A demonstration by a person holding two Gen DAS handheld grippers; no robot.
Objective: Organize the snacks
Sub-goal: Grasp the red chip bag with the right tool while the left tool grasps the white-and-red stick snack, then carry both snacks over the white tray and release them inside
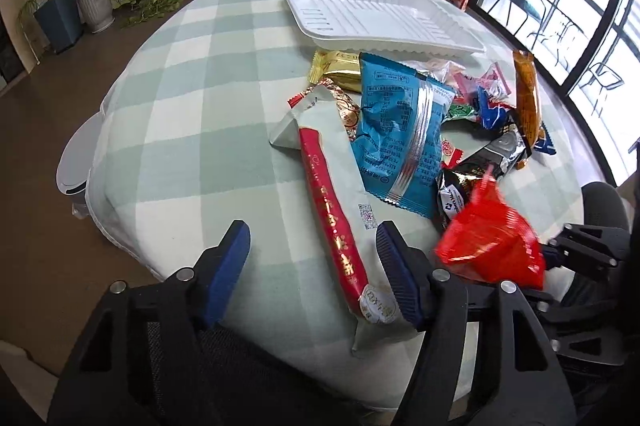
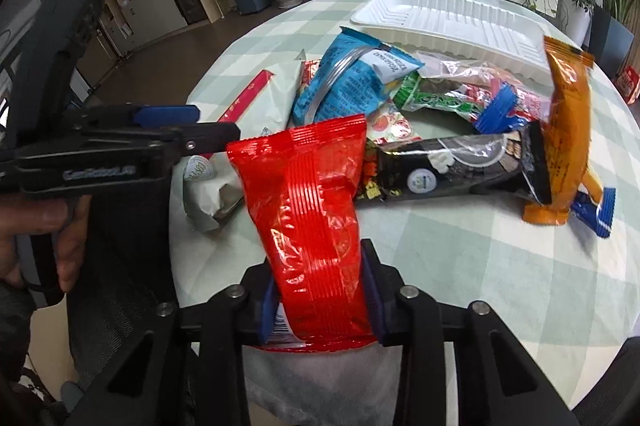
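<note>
**tray_watcher:** Red snack bag (image 2: 316,226) is right up at the lens, pinched between the jaws of the right gripper (image 2: 320,300), lifted off the counter (image 2: 460,266), nowhere near the white tray (image 2: 460,22) yet.

**umi_newb:** And the left gripper (image 1: 312,266)?

**tray_watcher:** Jaws about half open, straddling the near end of the long pale packet with the red stripe (image 1: 336,226). Pads don't look like they're pressing it, so I'd call it not gripped.

**umi_newb:** So how far along?

**tray_watcher:** Barely started, I reckon. The tray looks completely empty. Everything's piled just in front of it: blue packet (image 1: 400,130), gold one (image 1: 340,70), black bar (image 2: 460,166), orange packet (image 2: 568,130), green one (image 2: 436,98), plus smaller wrappers I can't make out.

**umi_newb:** All left to sort then.

**tray_watcher:** Yep, red bag's likely first in.
</note>
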